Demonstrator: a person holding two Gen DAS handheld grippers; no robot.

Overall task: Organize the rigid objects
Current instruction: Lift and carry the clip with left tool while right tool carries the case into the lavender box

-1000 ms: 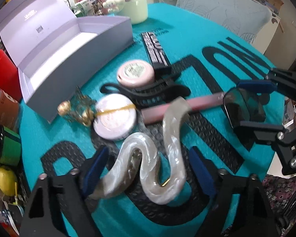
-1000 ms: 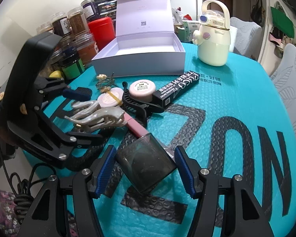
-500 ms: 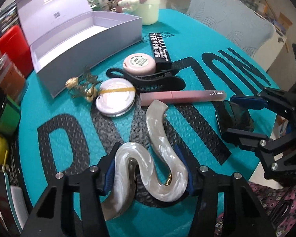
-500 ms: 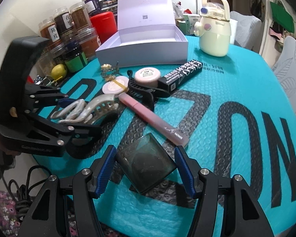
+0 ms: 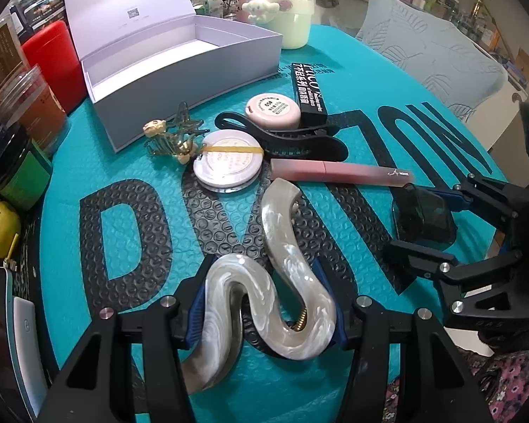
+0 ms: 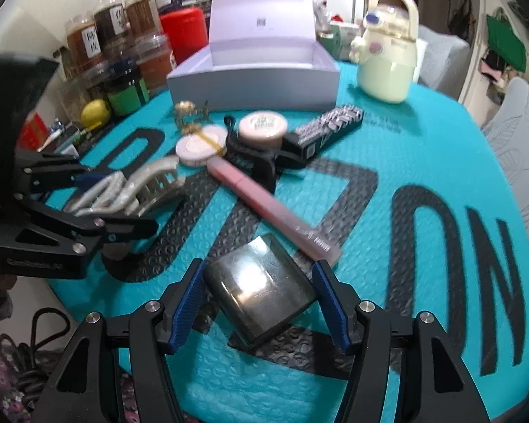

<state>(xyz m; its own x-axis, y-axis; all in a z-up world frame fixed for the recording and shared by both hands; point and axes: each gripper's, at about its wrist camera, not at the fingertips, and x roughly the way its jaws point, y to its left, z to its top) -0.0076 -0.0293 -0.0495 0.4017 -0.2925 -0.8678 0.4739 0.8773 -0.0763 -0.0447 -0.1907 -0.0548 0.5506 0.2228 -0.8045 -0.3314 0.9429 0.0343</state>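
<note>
Over the bench [image 5: 130,232], left gripper [image 5: 269,308] clamps pearly hair claw [image 5: 282,282]; right gripper [image 6: 261,298] pinches smoky case [image 6: 261,290]. Carry both level, unload into open box [image 5: 180,60].

You have three hair clips on the mat: a pearly one [image 5: 285,282] between your left fingers, a black one [image 5: 285,134] beyond them, and a small gold one [image 5: 172,137]. There are two round compacts [image 5: 229,164] [image 5: 273,111], one open box [image 5: 180,60], one pink tube [image 5: 338,172] and one black carton [image 5: 308,93]. One dark case [image 6: 261,282] sits between your right fingers.
</note>
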